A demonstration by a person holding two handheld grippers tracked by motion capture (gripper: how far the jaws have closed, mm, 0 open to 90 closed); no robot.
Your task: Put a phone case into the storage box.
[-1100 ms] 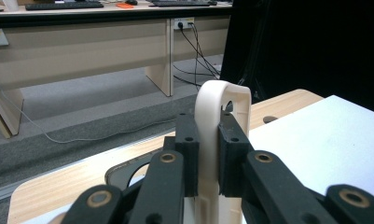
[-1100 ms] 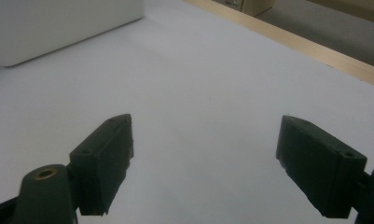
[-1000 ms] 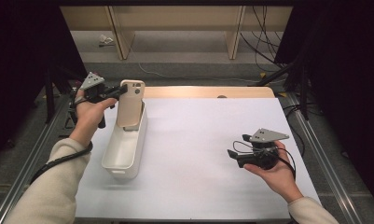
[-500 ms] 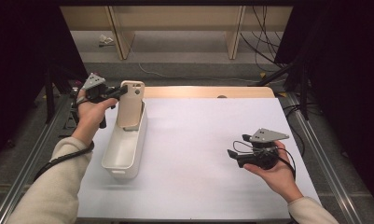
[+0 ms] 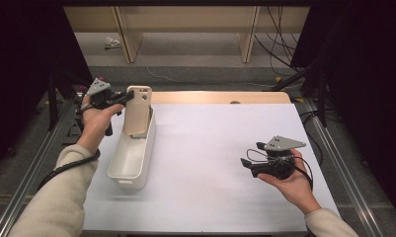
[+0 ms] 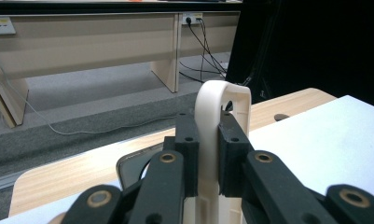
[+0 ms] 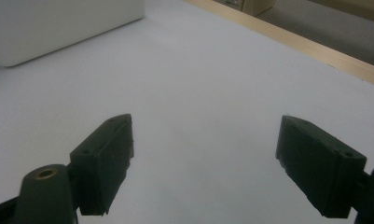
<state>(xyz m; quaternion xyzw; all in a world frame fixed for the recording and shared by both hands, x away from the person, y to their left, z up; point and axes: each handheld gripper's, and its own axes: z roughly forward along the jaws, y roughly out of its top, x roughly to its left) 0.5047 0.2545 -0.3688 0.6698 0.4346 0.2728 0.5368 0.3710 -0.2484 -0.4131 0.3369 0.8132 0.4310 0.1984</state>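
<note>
High view, upper left: your left gripper (image 5: 128, 97) jaws clamp the lid (image 5: 138, 109) upright in the bin (image 5: 131, 160); right gripper (image 5: 246, 162) idles, jaws wide.

Colour rundown: the long bin (image 5: 133, 155) on the left is a creamy off-white, plain, no pattern, and the tall handle piece (image 5: 138, 109) standing at its far end is a slightly warmer beige. The tabletop (image 5: 210, 148) is covered in plain white with a pale wood strip (image 5: 220, 97) showing along the far edge. Both tools, left tool (image 5: 129, 97) and right tool (image 5: 245, 164), are black with brass-coloured rivets and grey plates on top. Sleeves (image 5: 52, 207) are light beige, the floor (image 5: 195, 54) grey.
</note>
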